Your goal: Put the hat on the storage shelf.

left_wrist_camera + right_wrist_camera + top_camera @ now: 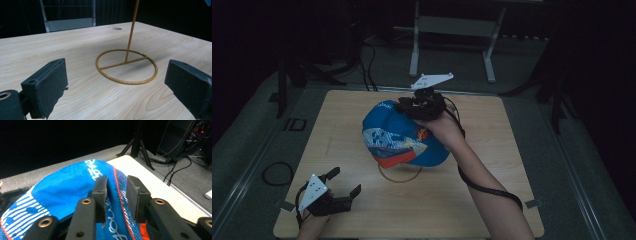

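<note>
A blue cap (402, 135) with white stripes and an orange brim edge sits on top of a thin gold stand. The stand's ring base (399, 176) lies on the wooden table (472, 200). My right gripper (413, 106) is at the cap's far side. In the right gripper view its jaws (117, 182) stand a little apart over the cap (62, 192), with blue mesh and an orange seam in the gap and no visible pinch. My left gripper (346, 181) is open near the table's front left corner. Its jaws (117, 75) face the ring base (126, 67) and the pole (132, 30).
A white metal frame (452, 30) stands on the floor behind the table. A cable loop (277, 173) lies on the floor to the left, and dark stand legs (557, 100) are at the right. A small round hole (117, 28) marks the tabletop.
</note>
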The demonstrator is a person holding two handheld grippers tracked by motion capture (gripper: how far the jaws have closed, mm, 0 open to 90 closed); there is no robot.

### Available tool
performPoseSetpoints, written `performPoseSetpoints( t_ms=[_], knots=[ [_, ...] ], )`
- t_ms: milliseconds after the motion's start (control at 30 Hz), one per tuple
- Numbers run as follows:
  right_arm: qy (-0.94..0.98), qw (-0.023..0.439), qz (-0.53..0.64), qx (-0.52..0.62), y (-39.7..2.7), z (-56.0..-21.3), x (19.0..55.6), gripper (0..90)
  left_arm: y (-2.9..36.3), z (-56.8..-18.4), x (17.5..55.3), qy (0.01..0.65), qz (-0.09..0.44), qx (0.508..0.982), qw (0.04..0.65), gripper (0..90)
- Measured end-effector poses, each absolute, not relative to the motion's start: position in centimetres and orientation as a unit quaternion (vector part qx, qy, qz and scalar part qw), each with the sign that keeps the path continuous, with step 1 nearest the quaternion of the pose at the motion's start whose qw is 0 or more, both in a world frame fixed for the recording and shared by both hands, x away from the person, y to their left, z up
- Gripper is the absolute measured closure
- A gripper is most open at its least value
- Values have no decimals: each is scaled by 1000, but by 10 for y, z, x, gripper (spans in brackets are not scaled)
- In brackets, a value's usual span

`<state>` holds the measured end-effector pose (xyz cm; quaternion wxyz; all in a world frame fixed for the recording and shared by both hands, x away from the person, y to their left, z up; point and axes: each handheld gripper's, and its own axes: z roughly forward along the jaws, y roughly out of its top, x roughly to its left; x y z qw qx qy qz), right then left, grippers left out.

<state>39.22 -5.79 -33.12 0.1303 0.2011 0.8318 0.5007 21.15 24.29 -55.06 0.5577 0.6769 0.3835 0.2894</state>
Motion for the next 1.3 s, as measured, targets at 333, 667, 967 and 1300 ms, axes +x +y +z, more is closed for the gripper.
performPoseSetpoints(
  t_ms=[333,667,967,1300],
  knots=[
    [820,113,529,190,-83,-326,378,488,246,-555,215,396,281,673,557,49],
    [817,101,545,160,-99,-337,358,236,248,-557,216,400,280,673,556,49],
    [812,83,559,141,-115,-346,348,147,246,-560,216,398,277,678,553,49],
    [812,100,553,155,-143,-369,343,148,249,-562,218,402,272,675,556,49]
  ],
)
